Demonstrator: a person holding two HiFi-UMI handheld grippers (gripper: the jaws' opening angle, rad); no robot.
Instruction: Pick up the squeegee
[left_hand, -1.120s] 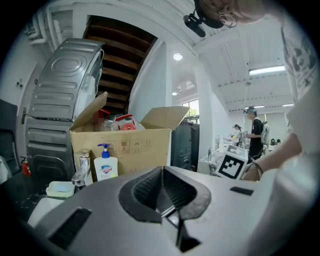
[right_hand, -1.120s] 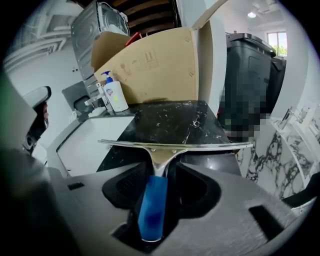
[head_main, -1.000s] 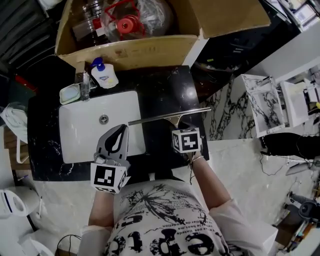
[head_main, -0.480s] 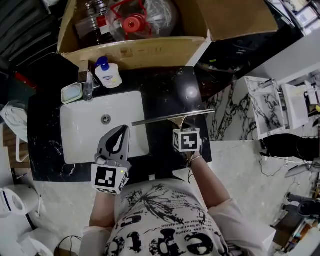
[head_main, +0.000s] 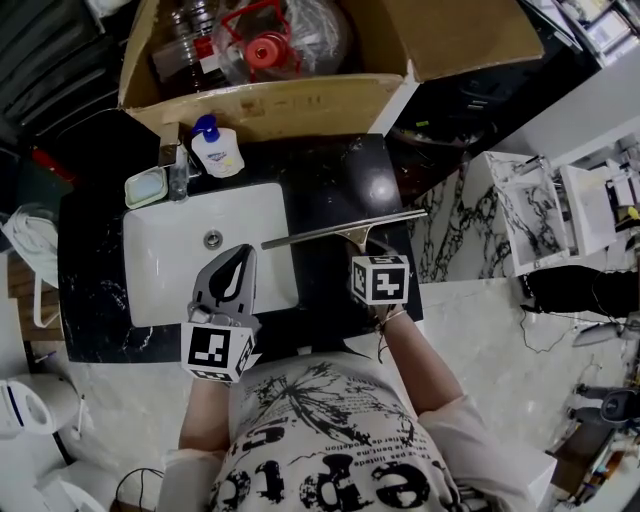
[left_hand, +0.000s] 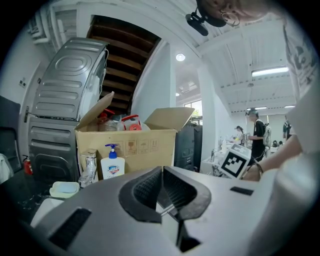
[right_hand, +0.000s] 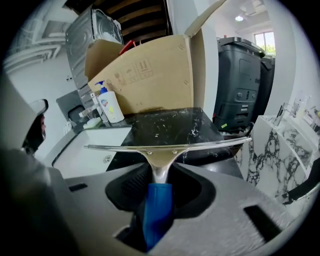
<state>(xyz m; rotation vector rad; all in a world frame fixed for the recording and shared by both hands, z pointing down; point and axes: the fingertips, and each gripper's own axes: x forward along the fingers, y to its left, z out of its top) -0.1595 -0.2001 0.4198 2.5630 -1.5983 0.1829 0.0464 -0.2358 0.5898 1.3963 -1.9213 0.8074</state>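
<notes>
The squeegee (head_main: 340, 228) lies across the black marble counter (head_main: 335, 170), its metal blade running from the sink's right edge to the counter's right edge. In the right gripper view its blue handle (right_hand: 158, 202) sits between the jaws of my right gripper (right_hand: 160, 175). Those jaws are closing, and dark gaps still show on both sides of the handle. In the head view that right gripper (head_main: 362, 252) stands just behind the blade. My left gripper (head_main: 243, 258) hovers over the white sink (head_main: 160, 265), shut and empty, its pads (left_hand: 150, 187) meeting.
An open cardboard box (head_main: 270, 105) full of bottles stands at the counter's back. A soap bottle (head_main: 215, 150), a faucet (head_main: 176, 172) and a soap dish (head_main: 145, 187) sit behind the sink. White marble slabs (head_main: 530, 210) lean to the right; a black bin (right_hand: 245, 85) stands beyond the counter.
The right gripper has shifted slightly and its cube has tilted; the squeegee's blade has swung a little. The left gripper stays over the sink.
</notes>
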